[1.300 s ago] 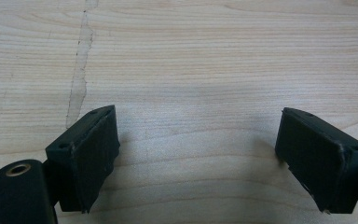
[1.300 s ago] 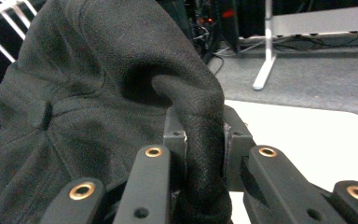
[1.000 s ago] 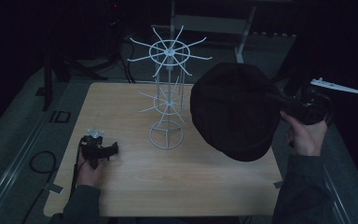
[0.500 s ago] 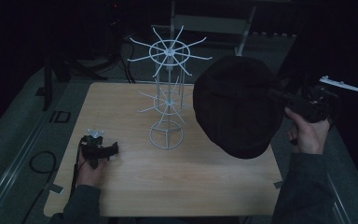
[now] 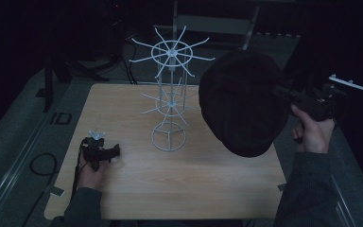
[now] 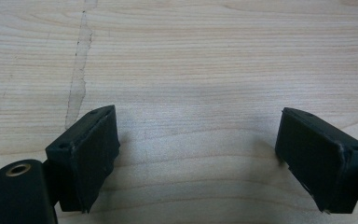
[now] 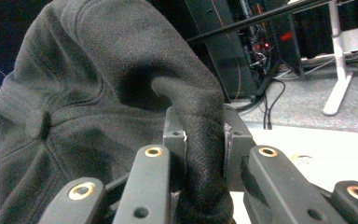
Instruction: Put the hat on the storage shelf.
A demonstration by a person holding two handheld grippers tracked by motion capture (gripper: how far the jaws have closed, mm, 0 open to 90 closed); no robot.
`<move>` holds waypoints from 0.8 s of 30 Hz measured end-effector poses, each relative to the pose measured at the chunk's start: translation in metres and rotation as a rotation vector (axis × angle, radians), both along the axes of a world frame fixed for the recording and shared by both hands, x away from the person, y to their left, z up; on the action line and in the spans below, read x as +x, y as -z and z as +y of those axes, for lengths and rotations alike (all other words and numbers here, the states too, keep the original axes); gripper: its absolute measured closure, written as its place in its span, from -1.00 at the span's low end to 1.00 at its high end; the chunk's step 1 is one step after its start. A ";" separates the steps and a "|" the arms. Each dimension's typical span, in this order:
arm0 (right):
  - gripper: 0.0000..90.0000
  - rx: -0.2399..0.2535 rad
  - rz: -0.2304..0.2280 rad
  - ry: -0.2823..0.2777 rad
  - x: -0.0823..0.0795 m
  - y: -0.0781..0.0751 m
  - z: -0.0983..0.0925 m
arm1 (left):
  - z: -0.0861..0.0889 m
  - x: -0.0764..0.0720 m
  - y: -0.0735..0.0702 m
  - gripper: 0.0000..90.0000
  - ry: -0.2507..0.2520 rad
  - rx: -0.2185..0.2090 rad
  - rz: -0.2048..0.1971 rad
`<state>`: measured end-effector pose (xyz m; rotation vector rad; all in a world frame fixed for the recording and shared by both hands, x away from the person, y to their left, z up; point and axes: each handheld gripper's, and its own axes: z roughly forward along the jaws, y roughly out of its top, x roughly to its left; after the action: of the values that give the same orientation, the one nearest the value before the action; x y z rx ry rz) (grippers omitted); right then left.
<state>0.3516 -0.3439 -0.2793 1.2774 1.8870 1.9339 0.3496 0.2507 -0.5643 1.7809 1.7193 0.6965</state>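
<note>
Room is v. dark, so detail is thin. Right gripper (image 7: pixel 200 140) is clamped tight on a fold of the dark flat cap (image 5: pixel 243 106), holding it up in the air over the right part of the tabletop (image 5: pixel 194 184), just right of the white wire rack (image 5: pixel 170 94); can't tell from the high view whether cap touches the rack's arms, since the cap's left edge runs close to them. In the right gripper view the cloth bulges out between the two pads, hiding the pad faces and most of what's behind; cap's brim vs. crown is hard to sort out, fabric just reads as black felt-like folds. Cap covers the far right edge of the tabletop in the high view, and the right hand (image 5: pixel 312 132) is half lost against the black background. Left gripper (image 6: pixel 200 154) sits low over bare wood near the left front, jaws wide apart, nothing between them; its body is cut off at the frame bottom in the left gripper view. Rack base ring rests mid-tabletop.
</note>
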 end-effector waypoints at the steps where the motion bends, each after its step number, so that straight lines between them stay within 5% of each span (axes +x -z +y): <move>1: 0.70 0.005 -0.002 -0.002 0.000 0.000 0.000 | 0.000 0.000 0.000 -0.68 0.000 0.000 0.000; 24: 0.69 0.088 -0.018 -0.044 0.002 -0.003 -0.002 | 0.000 0.000 0.000 -0.68 0.000 0.000 0.000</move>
<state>0.3541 -0.3460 -0.2761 1.2478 1.8559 2.0650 0.3495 0.2507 -0.5643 1.7810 1.7193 0.6965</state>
